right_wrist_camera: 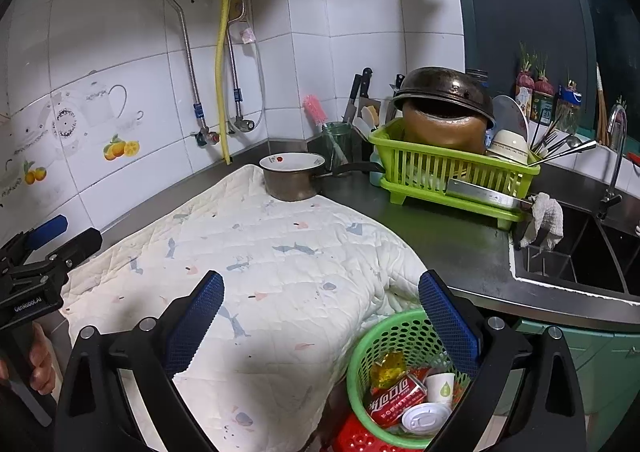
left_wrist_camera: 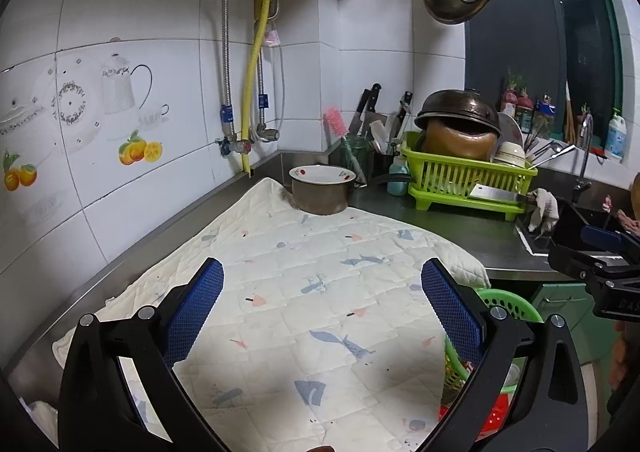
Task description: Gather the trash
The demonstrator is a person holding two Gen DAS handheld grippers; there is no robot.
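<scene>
A green mesh basket (right_wrist_camera: 400,336) stands below the counter's front edge and holds trash: a red crushed can (right_wrist_camera: 394,398), a white paper cup (right_wrist_camera: 440,388), a yellow wrapper (right_wrist_camera: 386,368) and a white lid (right_wrist_camera: 424,418). Its rim also shows in the left wrist view (left_wrist_camera: 508,302). My right gripper (right_wrist_camera: 320,310) is open and empty, above the quilted mat (right_wrist_camera: 280,252) and the basket. My left gripper (left_wrist_camera: 322,298) is open and empty over the mat (left_wrist_camera: 320,272). No loose trash shows on the mat.
A metal pot (right_wrist_camera: 292,176) sits at the mat's far edge. A green dish rack (right_wrist_camera: 452,176) with a cleaver and bowls stands on the steel counter (right_wrist_camera: 440,236). A sink (right_wrist_camera: 580,256) lies at right. A red stool (right_wrist_camera: 356,438) is under the basket.
</scene>
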